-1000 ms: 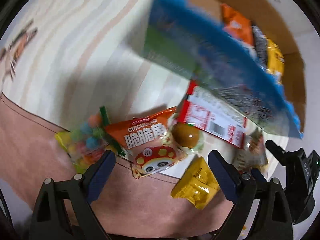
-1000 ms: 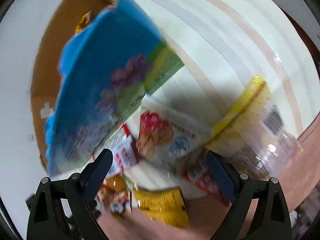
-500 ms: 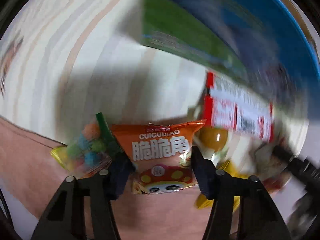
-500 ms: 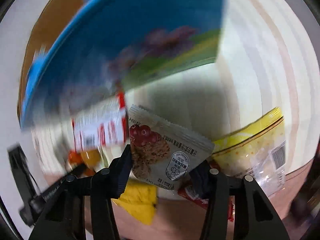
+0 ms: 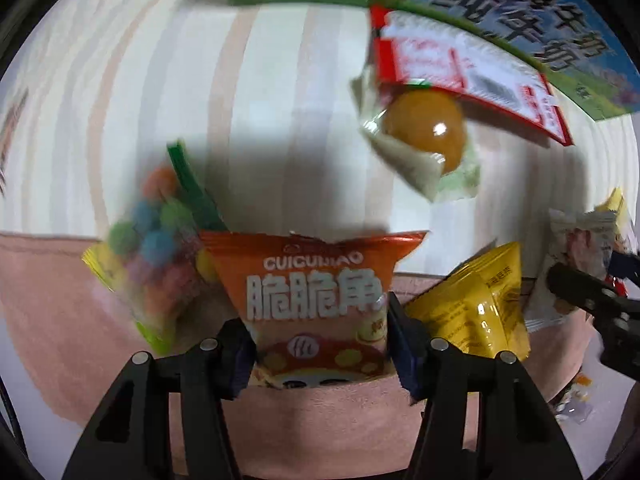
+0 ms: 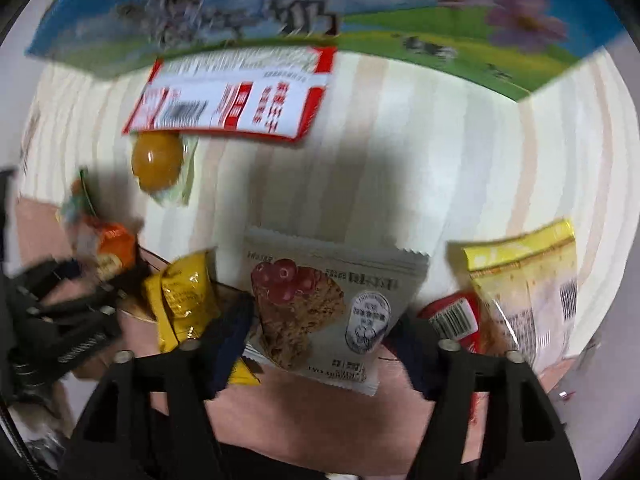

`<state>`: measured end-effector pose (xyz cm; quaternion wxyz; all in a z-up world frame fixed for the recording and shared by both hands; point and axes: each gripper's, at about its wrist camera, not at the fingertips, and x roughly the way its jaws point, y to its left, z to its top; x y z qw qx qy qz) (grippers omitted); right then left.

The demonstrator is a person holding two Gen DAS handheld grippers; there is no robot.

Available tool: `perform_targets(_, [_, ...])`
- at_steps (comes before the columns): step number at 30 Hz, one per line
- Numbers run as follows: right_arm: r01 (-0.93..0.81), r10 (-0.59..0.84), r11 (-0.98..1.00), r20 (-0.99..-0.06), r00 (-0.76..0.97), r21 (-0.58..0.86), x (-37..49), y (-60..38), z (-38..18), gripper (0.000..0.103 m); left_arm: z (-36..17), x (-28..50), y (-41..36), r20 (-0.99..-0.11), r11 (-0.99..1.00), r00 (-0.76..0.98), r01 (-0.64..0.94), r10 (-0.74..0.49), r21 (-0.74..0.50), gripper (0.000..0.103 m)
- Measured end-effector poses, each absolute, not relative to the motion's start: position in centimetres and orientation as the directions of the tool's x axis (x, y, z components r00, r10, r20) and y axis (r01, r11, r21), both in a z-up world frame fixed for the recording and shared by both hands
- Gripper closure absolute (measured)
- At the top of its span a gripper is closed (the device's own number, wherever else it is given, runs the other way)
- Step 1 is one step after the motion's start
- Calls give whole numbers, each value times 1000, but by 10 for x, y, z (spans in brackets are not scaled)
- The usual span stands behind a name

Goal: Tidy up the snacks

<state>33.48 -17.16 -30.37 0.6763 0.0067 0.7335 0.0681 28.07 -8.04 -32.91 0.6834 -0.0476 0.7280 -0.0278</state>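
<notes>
Left claw (image 5: 320,344) pinched the orange Cuicuijiao snack bag (image 5: 316,292), jaws easing apart; right claw (image 6: 324,336) was opening around the grey oat-bar packet (image 6: 328,308)

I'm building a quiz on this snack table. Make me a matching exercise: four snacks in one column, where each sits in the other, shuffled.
Snacks:
1. orange bag
2. grey oat packet
3. candy balls
4. egg

Places:
A. under the edge of the red-and-white packet
B. between the right claw's fingers
C. between the left claw's fingers
D. beside the orange bag

Pairs: 1-C, 2-B, 3-D, 4-A
</notes>
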Motion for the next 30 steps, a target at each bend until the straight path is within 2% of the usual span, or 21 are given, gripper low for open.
perform_targets(2, [-37,124,991,-991,-56,126,331,-185,-297,24,-334,278,-75,-990,990,-59,-63,-131,-127,44])
perform_targets(8, [130,181,975,-983,19,181,316,-213,-298,24,-338,274,-62,-985,981,-49,-112,-167,-161,43])
perform_targets(10, [136,158,977,-987,36,161,309,-224,-301,32,-339,274,-57,-985,979,-33,-118,-168,-163,43])
perform_targets(11, [130,131,982,-991,40,135,303,-225,-302,45,-338,275,-53,-986,980,-25,-114,-166,-162,44])
perform_targets(14, [120,132,983,-991,36,136,283,-214,-305,48,-322,258,-52,-990,987,-15,-82,-142,-141,49])
perform_targets(21, [106,175,979,-984,-26,172,219,-227,-314,48,-315,212,-55,-993,995,-59,18,-100,-101,53])
perform_targets(26, [137,192,973,-980,-55,183,181,-235,-333,48,-326,195,-60,-994,995,-70,34,-87,-89,53])
perform_targets(28, [165,212,965,-976,-40,203,177,-239,-335,46,-328,194,-60,-994,996,-67,33,-82,-84,53])
perform_targets(30, [185,230,957,-973,-23,222,175,-251,-332,39,-328,194,-61,-995,996,-65,32,-80,-82,53])
